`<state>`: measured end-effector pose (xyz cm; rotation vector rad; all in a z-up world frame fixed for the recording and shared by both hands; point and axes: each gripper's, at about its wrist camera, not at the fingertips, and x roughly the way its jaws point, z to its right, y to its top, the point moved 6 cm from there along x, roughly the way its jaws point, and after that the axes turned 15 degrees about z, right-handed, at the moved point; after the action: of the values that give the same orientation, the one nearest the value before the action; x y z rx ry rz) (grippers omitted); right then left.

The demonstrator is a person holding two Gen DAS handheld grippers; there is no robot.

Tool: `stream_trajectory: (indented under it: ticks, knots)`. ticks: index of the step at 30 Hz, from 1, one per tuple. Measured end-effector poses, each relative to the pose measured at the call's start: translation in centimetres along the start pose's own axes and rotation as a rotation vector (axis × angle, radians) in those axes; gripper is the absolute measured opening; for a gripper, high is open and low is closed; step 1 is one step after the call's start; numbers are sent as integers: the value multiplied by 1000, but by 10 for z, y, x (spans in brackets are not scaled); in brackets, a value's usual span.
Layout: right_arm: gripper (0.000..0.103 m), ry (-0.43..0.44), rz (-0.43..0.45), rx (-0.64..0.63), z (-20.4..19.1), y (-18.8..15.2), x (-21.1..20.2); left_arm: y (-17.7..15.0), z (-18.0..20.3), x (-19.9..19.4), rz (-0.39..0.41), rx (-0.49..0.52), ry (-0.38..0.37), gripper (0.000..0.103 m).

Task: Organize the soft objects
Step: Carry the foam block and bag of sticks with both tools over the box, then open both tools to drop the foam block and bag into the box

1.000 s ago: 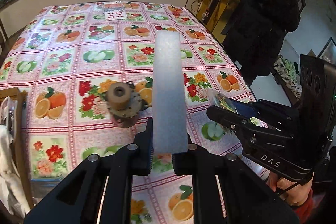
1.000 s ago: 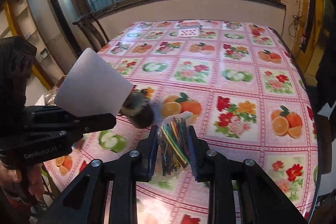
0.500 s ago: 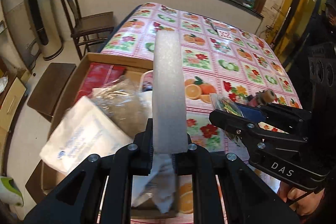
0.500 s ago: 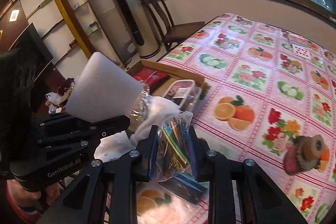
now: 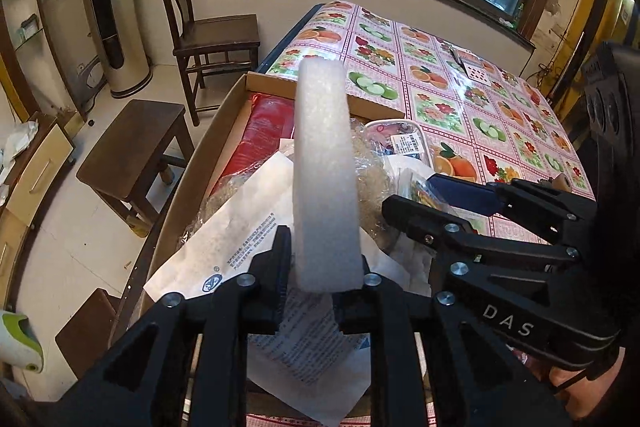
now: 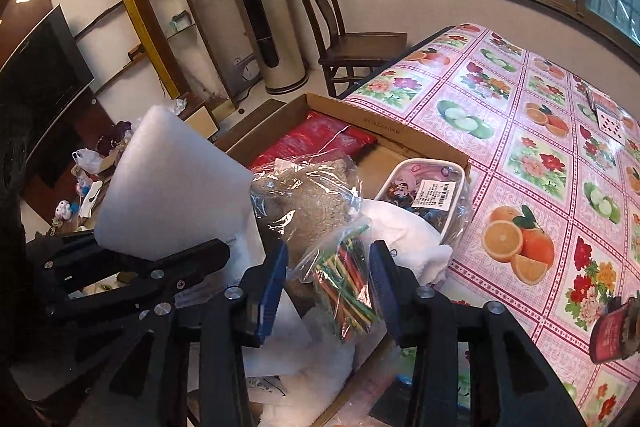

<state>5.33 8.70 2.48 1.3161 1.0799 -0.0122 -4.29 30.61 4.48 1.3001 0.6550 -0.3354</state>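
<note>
My left gripper point(image 5: 322, 267) is shut on the foot of a tall white foam block point(image 5: 324, 179), which stands upright over an open cardboard box point(image 5: 280, 83). The same foam block point(image 6: 172, 187) shows at the left of the right wrist view. My right gripper point(image 6: 328, 267) is open, its blue pads point(image 6: 272, 287) spread apart. A clear bag of coloured sticks point(image 6: 344, 287) hangs loose between them, above the box point(image 6: 400, 135). In the box lie a red packet point(image 6: 316, 139), a bag of brown fibre point(image 6: 308, 195), a pink pouch point(image 6: 424, 187) and white cloth point(image 6: 404, 239).
The box sits at the left end of a table under a fruit-and-flower cloth point(image 6: 520, 155). Playing cards point(image 6: 608, 115) lie far back, and a brown spool point(image 6: 612, 323) sits at the right. A wooden chair point(image 5: 212, 35), a low stool point(image 5: 132, 147) and a tower fan point(image 5: 108, 7) stand beyond the table.
Both grippers have swung left from the middle of the table to over the box. The right gripper's jaws have widened and the bag of sticks sits loose between them. The left still holds the foam.
</note>
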Motion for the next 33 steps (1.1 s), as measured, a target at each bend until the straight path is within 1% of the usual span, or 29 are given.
stream_trajectory:
  ticks: [2, 3, 5, 7, 10, 11, 13, 14, 16, 18, 22, 28, 30, 32, 33]
  knots:
    - [46, -6, 6, 10, 3, 1, -4, 0, -6, -2, 8, -8, 14, 45]
    - [47, -8, 11, 16, 4, 3, -5, 0, -8, -3, 9, -18, 12, 48]
    - [50, -2, 16, 32, 6, 3, -7, 0, -10, -4, 8, -31, 3, 51]
    - [50, 2, 12, 48, 7, 2, -7, 0, -10, -5, 11, -28, 12, 52]
    - [50, 9, 17, 64, 8, 1, -12, 0, -11, -7, 12, -27, 11, 60]
    - [52, 7, 21, 64, 9, 1, -14, 0, -11, -8, 13, -26, 12, 62]
    - [55, 9, 28, 74, 10, 1, -17, -1, -11, -8, 13, -28, 10, 62]
    - [58, 7, 29, 79, 12, 1, -19, -1, -11, -7, 12, -25, 12, 62]
    - [61, 1, 15, 89, 16, -3, -18, -3, -9, -5, 6, -13, 20, 62]
    - [61, 13, 4, 109, 19, -6, -18, -4, -7, -5, 4, -13, 17, 62]
    - [61, 8, 25, 91, 18, -6, -27, -3, -6, -9, 9, -16, 12, 62]
    - [66, 9, 48, 79, 12, -2, -34, 1, -7, -21, 31, -7, 25, 62]
    - [69, -1, 60, 67, 9, -1, -38, 2, -8, -26, 31, -8, 35, 62]
    - [74, -26, 63, 56, 7, -1, -44, 2, -10, -32, 39, -11, 33, 62]
    - [75, -37, 61, 55, 7, -2, -46, 1, -10, -36, 43, -10, 30, 62]
